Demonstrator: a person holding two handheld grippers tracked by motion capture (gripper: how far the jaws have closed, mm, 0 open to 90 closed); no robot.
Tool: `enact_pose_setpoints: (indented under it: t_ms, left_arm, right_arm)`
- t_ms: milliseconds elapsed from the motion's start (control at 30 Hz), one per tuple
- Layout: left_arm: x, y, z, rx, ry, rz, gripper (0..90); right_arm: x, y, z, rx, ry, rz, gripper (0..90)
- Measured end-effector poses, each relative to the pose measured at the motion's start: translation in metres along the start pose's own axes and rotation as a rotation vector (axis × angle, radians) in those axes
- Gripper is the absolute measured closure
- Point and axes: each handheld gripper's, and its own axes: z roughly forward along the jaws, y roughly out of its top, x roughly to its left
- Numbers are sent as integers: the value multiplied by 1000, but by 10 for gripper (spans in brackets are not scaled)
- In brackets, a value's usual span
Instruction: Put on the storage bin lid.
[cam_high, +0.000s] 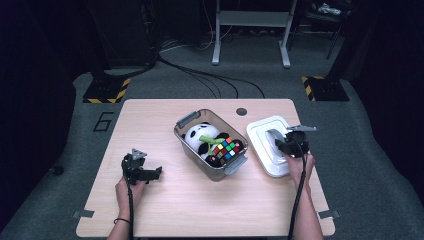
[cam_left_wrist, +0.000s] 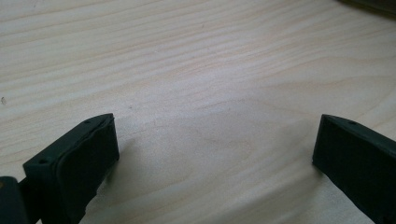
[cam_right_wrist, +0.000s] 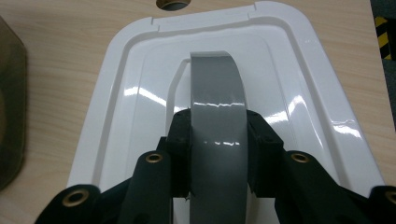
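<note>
Over on the left of the wooden table, the left gripper rested in the person's left hand near the front edge, its jaws spread wide over bare wood with nothing between them. Near the middle stood a clear smoky-brown plastic bin with grey latches at its far-left and near-right ends, set at an angle to the table edges. Inside it lay a black-and-white panda plush with a green stem across its front, and a colourful puzzle cube sat against the panda on the bin's right side. Just to the right of the bin, apart from it, the white lid lay on the table, a glossy rounded rectangle with stepped ridges and a grey handle arching along its centre. The right gripper, held in the right hand, was clenched on that handle, one pad pressed against each of its sides. A small round hole sat in the tabletop beyond the lid.
</note>
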Motion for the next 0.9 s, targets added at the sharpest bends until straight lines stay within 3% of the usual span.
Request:
enact_pose_setpoints:
  t_ms: [400,900]
  left_arm:
    - [1,0,0,0,4,-1,0]
    - [1,0,0,0,3,1,0]
  right_arm:
    - [-1,6,-14,-16,17,-20,665]
    - [8,29,-37,-47,23,-67,665]
